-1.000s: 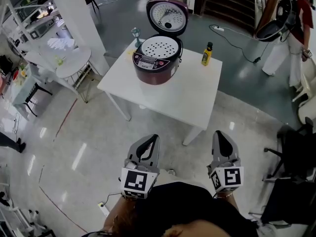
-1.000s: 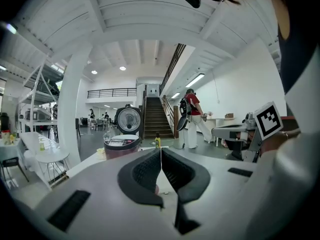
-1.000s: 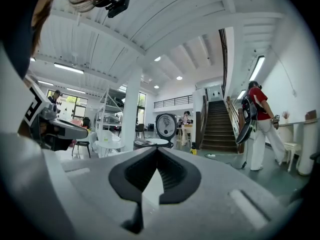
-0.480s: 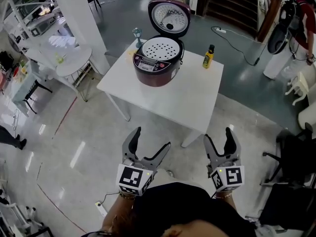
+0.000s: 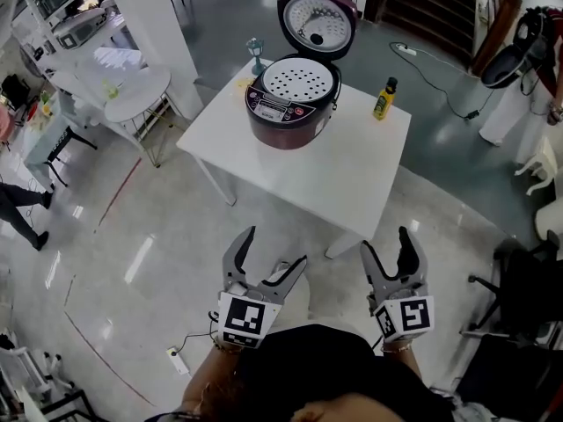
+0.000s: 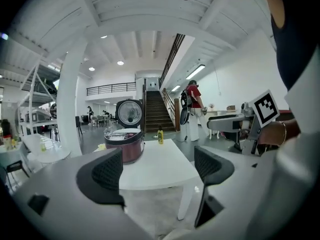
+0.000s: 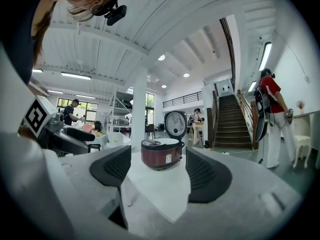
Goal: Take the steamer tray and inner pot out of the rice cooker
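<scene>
A maroon rice cooker (image 5: 291,104) stands on the far side of a white table (image 5: 343,174), its lid (image 5: 317,20) swung up. A white perforated steamer tray (image 5: 298,78) lies in its mouth; the inner pot beneath is hidden. Both grippers hover well short of the table, over the floor. My left gripper (image 5: 271,250) is open and empty. My right gripper (image 5: 389,246) is open and empty too. The cooker (image 6: 123,144) shows ahead in the left gripper view, and the cooker (image 7: 162,152) sits between the jaws' line of sight in the right gripper view.
A yellow bottle (image 5: 383,98) and a small glass (image 5: 256,54) stand on the table beside the cooker. A round white table (image 5: 132,90) is at the left, a dark chair (image 5: 528,297) at the right. A person (image 5: 528,69) stands at the far right.
Both grippers went from shut to open. The view has shifted, with the table and cooker now a little nearer and more to the right.
</scene>
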